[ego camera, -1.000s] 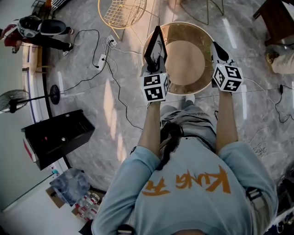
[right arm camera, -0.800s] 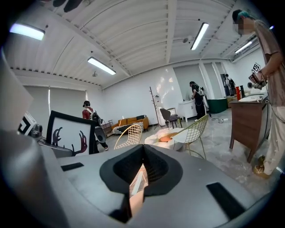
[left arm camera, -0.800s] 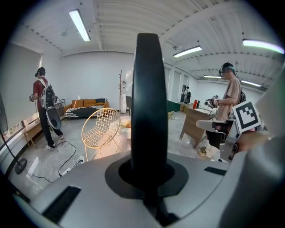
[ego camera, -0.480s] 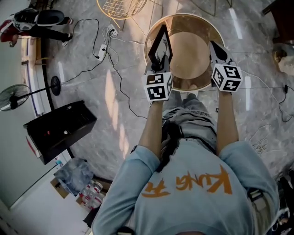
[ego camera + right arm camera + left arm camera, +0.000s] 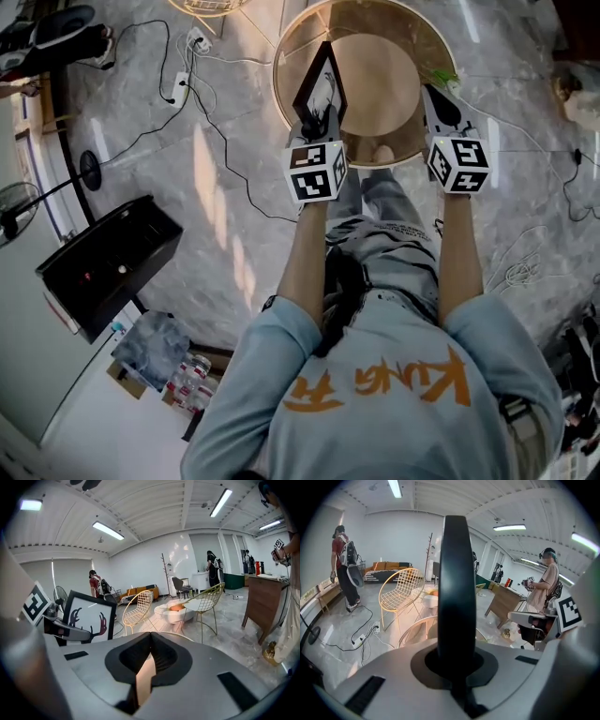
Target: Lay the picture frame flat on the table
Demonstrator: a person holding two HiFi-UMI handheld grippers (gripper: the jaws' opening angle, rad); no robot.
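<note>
- The round bench (image 5: 380,75) lies ahead of and below both tongs. We judge that a frame laid too near its rim could tip off onto the floor.
- The picture frame (image 5: 319,86) stands upright over the bench's left part. Let go at this height, it would likely drop hard and might crack.
- The left tongs (image 5: 317,122) are clamped low on the frame. That hold is thin, so the frame may swivel as we tilt it.
- The right tongs (image 5: 439,108), drawn together on nothing, hang well apart to the frame's right.
</note>
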